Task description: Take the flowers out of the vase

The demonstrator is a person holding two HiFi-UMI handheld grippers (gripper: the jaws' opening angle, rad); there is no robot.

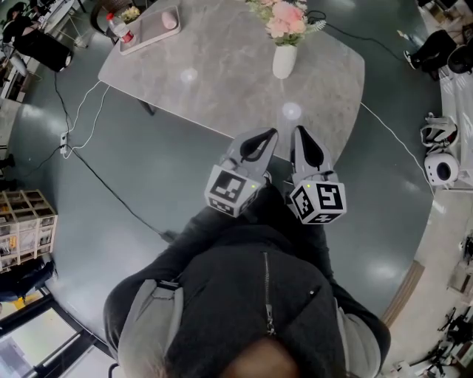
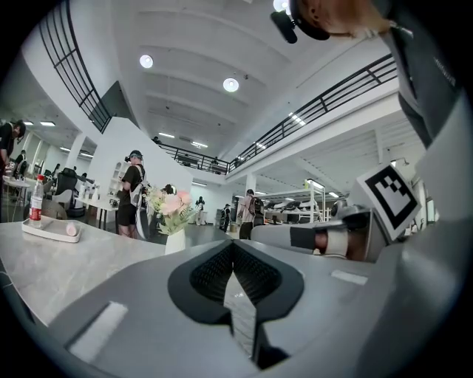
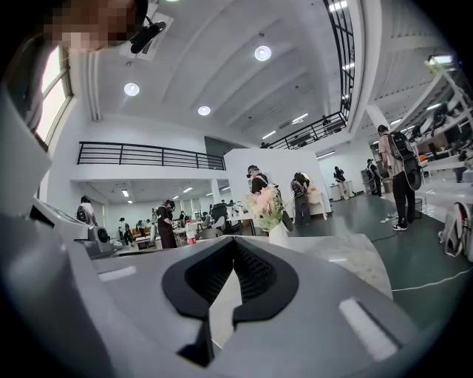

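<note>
A white vase (image 1: pixel 284 61) with pink flowers (image 1: pixel 285 18) stands on the grey marble table (image 1: pixel 222 74), near its far right side. Both grippers hang side by side over the table's near edge, well short of the vase. My left gripper (image 1: pixel 264 137) is shut with nothing between its jaws, and so is my right gripper (image 1: pixel 301 134). In the left gripper view the vase (image 2: pixel 175 241) and flowers (image 2: pixel 171 206) show ahead, left of the shut jaw tips (image 2: pixel 233 247). The right gripper view has the vase (image 3: pixel 278 235) and flowers (image 3: pixel 266 207) just right of its tips (image 3: pixel 235 244).
A tray (image 1: pixel 151 29) with a red-capped bottle (image 1: pixel 118 27) sits at the table's far left corner. Cables (image 1: pixel 81 140) run over the floor on the left. White equipment (image 1: pixel 441 168) stands at the right. Several people stand in the hall beyond the table.
</note>
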